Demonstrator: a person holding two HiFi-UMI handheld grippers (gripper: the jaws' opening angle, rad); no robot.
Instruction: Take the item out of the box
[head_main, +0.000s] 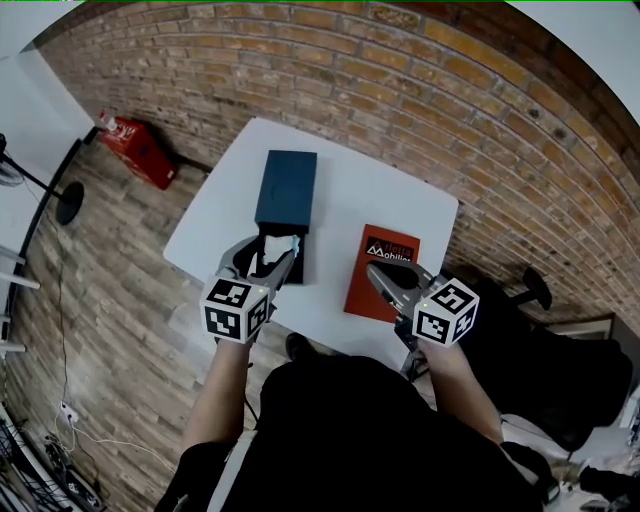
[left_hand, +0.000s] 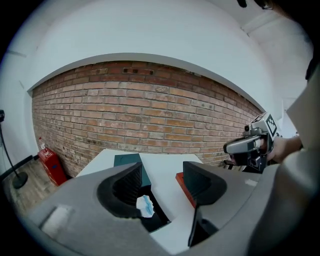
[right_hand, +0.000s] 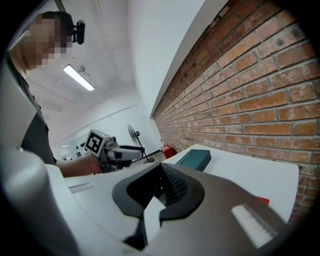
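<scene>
From the head view, the item (head_main: 277, 243) was a small white, crumpled-looking thing sitting in the near end of the open black box (head_main: 299, 270). The box was a shallow rectangular tray. Its dark teal lid (head_main: 286, 188), flat and matte with squared corners, lay just beyond it on the smooth white table (head_main: 380, 190). The left gripper (head_main: 268, 258) hovered over the box with its grey jaws on either side of the item. The right gripper (head_main: 380, 275) hung above a thin red booklet (head_main: 375, 295) with white print, which lay flat and apart from the box. A red fire extinguisher (head_main: 138, 150) lay on the wood-plank floor by the rough brick wall (head_main: 450, 110).

In the left gripper view, the ribbed black pads stood wide apart and released, pressing on nothing. Between and below them the item showed white with pale blue patches, soft and wrinkled, inside the dark tray. The lid's top bore a faint embossed ring.

In the right gripper view, the ribbed pads were clenched together with nothing between them. The teal lid lay far ahead on the table, and a sliver of the red booklet showed at the right.
</scene>
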